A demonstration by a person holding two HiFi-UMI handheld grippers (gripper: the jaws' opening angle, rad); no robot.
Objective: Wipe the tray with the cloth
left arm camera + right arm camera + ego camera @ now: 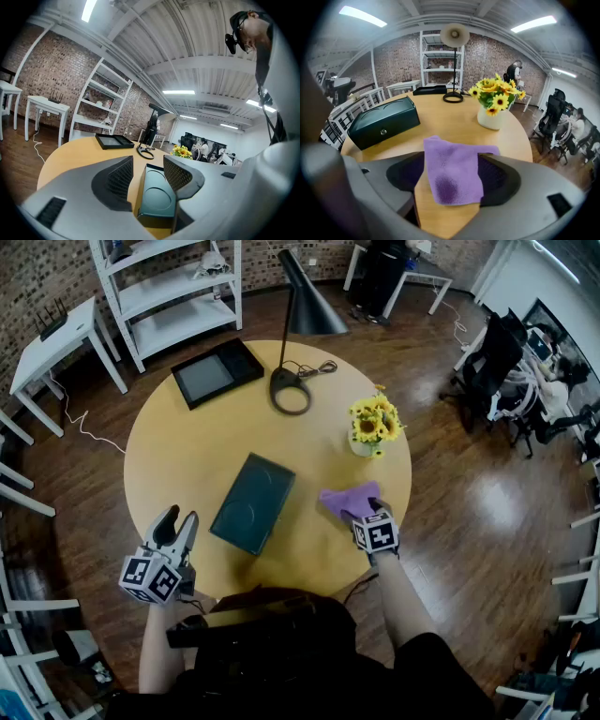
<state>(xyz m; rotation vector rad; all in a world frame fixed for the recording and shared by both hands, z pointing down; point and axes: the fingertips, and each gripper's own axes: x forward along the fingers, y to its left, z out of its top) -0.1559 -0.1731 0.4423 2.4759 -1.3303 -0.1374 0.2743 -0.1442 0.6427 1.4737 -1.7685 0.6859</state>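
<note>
Cloth of soft purple fleece [349,498] [452,178] lies flat on the round light wooden desk [178,446] [450,117], near its right front edge. The right gripper [364,515] [452,161] tilts down over it from the person's side. Its fingers stand wide apart with the cloth between them, the near end of the cloth filling the gap. The pads do not press on it, and the cloth looks slack on the desk.

The left gripper [179,517] [149,164] hangs level over the left front edge of the desk. Its fingers are apart with nothing clamped. Seen through their gap, further along the desk, is a dark green rectangular box [253,502] [157,197] [384,123] with a ring pressed into its top. It sits near the middle of the desk, turned at an angle, just left of the cloth and not touching it.

The black shallow rectangular tray [217,373] [115,140] [429,89] rests at the far left part of the desk, well apart from both grippers and from the cloth. Just beside it on the right stands a black desk lamp with a cone shade [302,296] [453,35], its ring-shaped base on the desk. A white pot of yellow sunflowers [375,420] [494,96] stands near the right edge, beyond the cloth. A white open shelf unit [169,287] stands on the floor behind the desk.
</note>
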